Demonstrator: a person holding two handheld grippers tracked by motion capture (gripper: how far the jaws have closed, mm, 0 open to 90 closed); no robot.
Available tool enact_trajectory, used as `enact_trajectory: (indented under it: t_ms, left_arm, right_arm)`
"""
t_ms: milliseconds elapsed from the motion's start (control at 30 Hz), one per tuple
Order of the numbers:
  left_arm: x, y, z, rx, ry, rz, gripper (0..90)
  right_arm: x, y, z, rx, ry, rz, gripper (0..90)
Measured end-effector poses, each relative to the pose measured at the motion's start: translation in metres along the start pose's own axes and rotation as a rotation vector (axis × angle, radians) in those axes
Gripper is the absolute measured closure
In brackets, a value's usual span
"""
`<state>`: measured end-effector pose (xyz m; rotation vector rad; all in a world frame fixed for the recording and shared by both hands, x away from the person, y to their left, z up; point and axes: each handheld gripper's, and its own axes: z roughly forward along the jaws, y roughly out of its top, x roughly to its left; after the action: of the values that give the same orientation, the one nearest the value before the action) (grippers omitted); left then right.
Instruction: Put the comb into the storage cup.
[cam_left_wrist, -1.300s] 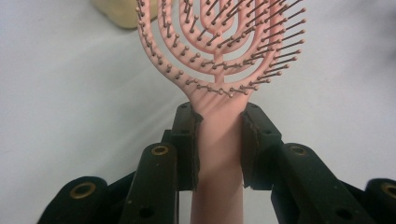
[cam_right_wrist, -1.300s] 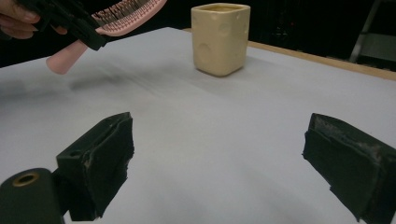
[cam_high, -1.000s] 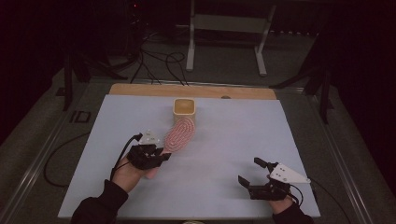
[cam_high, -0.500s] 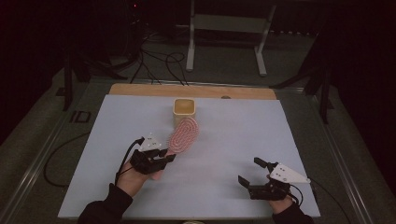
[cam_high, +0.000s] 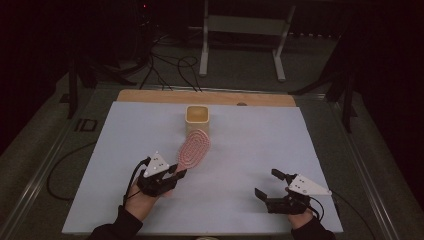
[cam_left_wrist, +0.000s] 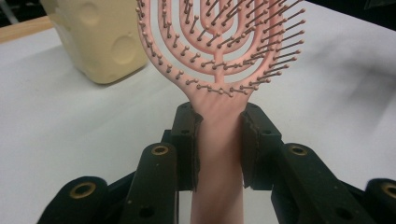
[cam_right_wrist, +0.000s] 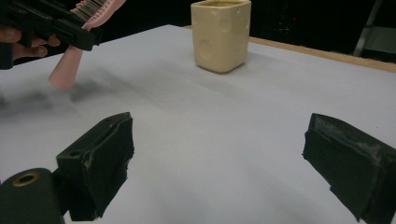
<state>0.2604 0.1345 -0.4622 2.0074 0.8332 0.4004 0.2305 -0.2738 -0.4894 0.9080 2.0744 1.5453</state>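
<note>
Left gripper (cam_high: 176, 172): clamped on handle of pink hairbrush (cam_high: 194, 148), just below the head; both pads flat against the handle sides in the left gripper view, handle (cam_left_wrist: 218, 154) running down between the jaws. Grip taken at the neck, probably for control of the head while leaving the butt end free.

Brush lifted off the bench (cam_high: 250, 150): in the right gripper view the free end of the handle (cam_right_wrist: 65, 70) hangs above its own shadow on the white sheet, not touching. Head tilted up and forward, bristles facing the left gripper's camera, pointing toward the cream cup (cam_high: 197, 119). Cup upright near the far middle of the bench, open mouth up, dimpled walls; brush head close to it in the high view, contact not resolvable.

Right gripper (cam_high: 274, 186): jaws wide apart, nothing between them, low over the near right of the bench, well apart from brush and cup. Likely parked out of the way, or ready to steady the cup.

Judgement: transport of brush toward cup in hand, probably for standing it inside. Handle end would need to go in first, so a reorientation of the brush looks necessary. Risk: light cup tipping if nudged by the head.
</note>
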Motion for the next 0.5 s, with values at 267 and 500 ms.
enact_trajectory:
  t_ms: [267,500]
  left_arm:
    - [-0.007,-0.01,-0.001,-0.012,0.05,0.019,70.9]
    - [-0.005,-0.016,-0.001,-0.017,0.059,0.008,71.0]
  right_arm:
    - [0.0,0.002,0.0,0.005,0.002,0.006,8.3]
    - [0.001,0.007,-0.003,0.008,-0.01,0.007,8.3]
